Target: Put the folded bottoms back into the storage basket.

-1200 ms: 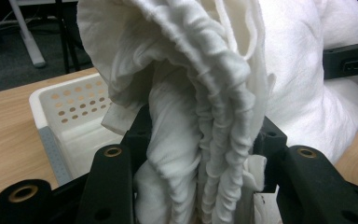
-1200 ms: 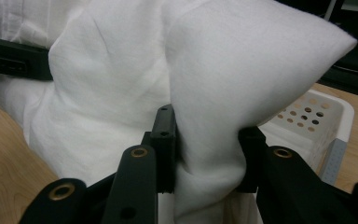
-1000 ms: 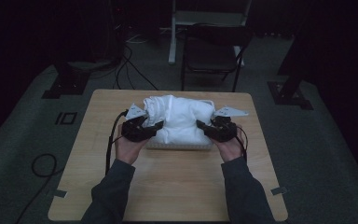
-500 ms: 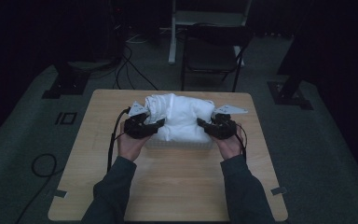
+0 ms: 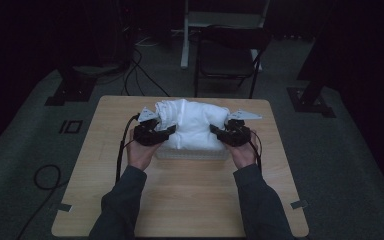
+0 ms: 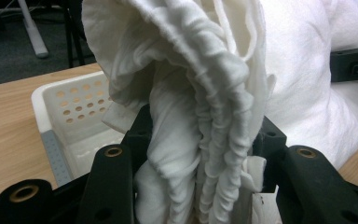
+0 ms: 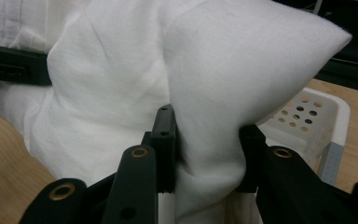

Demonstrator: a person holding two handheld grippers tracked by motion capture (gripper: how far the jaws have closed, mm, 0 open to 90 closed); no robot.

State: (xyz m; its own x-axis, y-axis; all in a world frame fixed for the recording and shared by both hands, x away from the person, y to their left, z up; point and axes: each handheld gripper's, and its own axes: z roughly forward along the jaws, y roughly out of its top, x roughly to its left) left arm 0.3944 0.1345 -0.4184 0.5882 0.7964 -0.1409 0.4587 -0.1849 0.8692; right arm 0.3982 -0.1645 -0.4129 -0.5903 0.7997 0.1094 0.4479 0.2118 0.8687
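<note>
Dim light surrounds the wooden table (image 5: 180,200), and behind it we see a dark folding chair (image 5: 227,55) and cables on the grey floor. Near the table's far middle we have a white perforated basket (image 5: 192,153), and a bulky white cloth (image 5: 192,125) is heaped over it, hiding most of its rim from above. We hold the left gripper (image 5: 169,131) at the cloth's left end and the right gripper (image 5: 216,131) at its right end, our hands behind them and our dark sleeves coming in from the bottom edge. In the left gripper view, our jaws are clamped on a gathered, pleated bunch of the cloth (image 6: 205,140) that rises between them; the basket's (image 6: 65,112) holed wall and a grey corner strip show just behind on the left, with the other gripper as a black bar at the right edge. In the right gripper view, our jaws pinch a smooth fold of the cloth (image 7: 205,154), whose puffed corner points to the right above the basket's wall (image 7: 317,121). From these views we cannot tell whether the cloth is lifted clear of the basket or resting in it.
</note>
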